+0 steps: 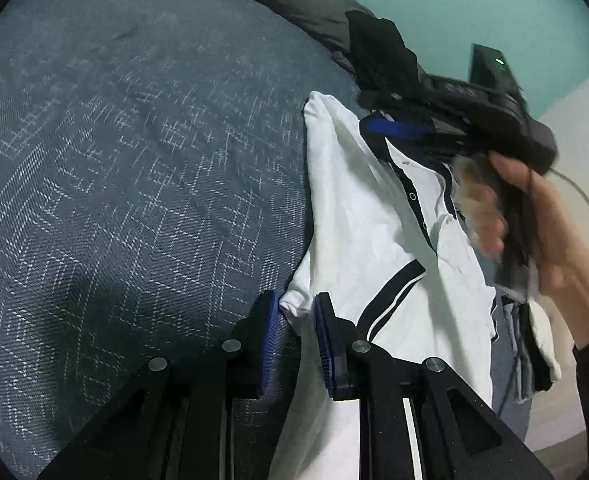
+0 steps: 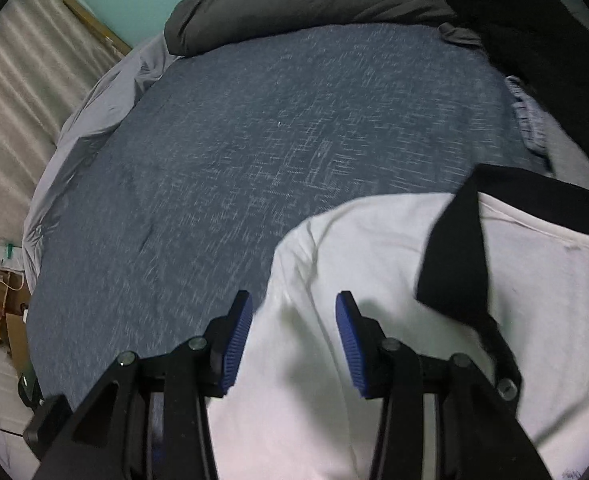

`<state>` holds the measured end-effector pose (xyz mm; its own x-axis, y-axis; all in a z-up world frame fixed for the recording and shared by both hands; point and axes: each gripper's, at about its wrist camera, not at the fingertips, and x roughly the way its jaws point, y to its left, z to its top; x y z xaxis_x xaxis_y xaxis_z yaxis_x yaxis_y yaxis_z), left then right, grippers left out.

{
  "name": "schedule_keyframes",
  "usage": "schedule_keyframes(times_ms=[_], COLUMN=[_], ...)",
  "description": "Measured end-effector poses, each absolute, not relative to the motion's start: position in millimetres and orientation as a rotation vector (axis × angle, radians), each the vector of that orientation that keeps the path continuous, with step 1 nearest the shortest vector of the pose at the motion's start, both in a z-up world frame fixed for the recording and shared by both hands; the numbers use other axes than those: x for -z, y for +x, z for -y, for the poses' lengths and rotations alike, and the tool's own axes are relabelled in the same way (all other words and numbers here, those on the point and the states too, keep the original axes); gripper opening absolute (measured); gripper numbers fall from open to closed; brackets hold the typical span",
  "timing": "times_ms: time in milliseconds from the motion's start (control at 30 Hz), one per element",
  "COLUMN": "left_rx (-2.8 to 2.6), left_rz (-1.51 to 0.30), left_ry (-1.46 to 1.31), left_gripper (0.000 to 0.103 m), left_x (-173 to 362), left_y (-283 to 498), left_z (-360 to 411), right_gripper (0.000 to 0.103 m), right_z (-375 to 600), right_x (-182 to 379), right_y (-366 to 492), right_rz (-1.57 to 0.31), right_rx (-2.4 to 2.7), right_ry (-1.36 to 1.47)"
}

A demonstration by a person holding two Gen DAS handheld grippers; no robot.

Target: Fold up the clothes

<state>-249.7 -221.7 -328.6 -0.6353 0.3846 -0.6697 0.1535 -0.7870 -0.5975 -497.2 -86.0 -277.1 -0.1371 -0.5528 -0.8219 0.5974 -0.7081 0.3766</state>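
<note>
Shirt (image 2: 374, 248) on blue bedspread (image 2: 254, 140)

Bare blue bedspread (image 2: 254, 184) lies open leftward; grey duvet (image 2: 294, 4) blocks its far edge.

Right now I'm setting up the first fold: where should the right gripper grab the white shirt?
Take the white shirt at its rounded shoulder edge, coming from the bedspread side. That edge lies free ahead of the open right gripper.
</note>
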Motion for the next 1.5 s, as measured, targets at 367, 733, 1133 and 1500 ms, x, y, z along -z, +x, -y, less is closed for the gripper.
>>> schedule_keyframes(times_ms=[367, 733, 1133, 1500], left_rx=[-2.539, -2.542, -2.538, -2.531], left_rz=[0.970, 0.965, 0.980, 1.000], left_ry=[-1.272, -1.272, -1.274, -1.276], left_gripper=[0.021, 0.020, 0.020, 0.021], left_x=[330.2, 329.9, 329.3, 328.9], left_y=[-249.5, -247.5, -246.8, -248.4], left_z=[221.8, 222.9, 224.3, 223.6], right_gripper=[0.006, 0.005, 0.014, 0.040], right_z=[117.8, 132.6, 107.3, 35.3], right_x=[294.3, 302.1, 268.1, 292.0], right_y=[-526.8, -542.0, -533.1, -462.4], right_rz=[-0.013, -0.057, -0.018, 0.024], right_rx=[1.947, 2.004, 1.979, 1.911], right_ry=[1.365, 1.389, 1.262, 1.352])
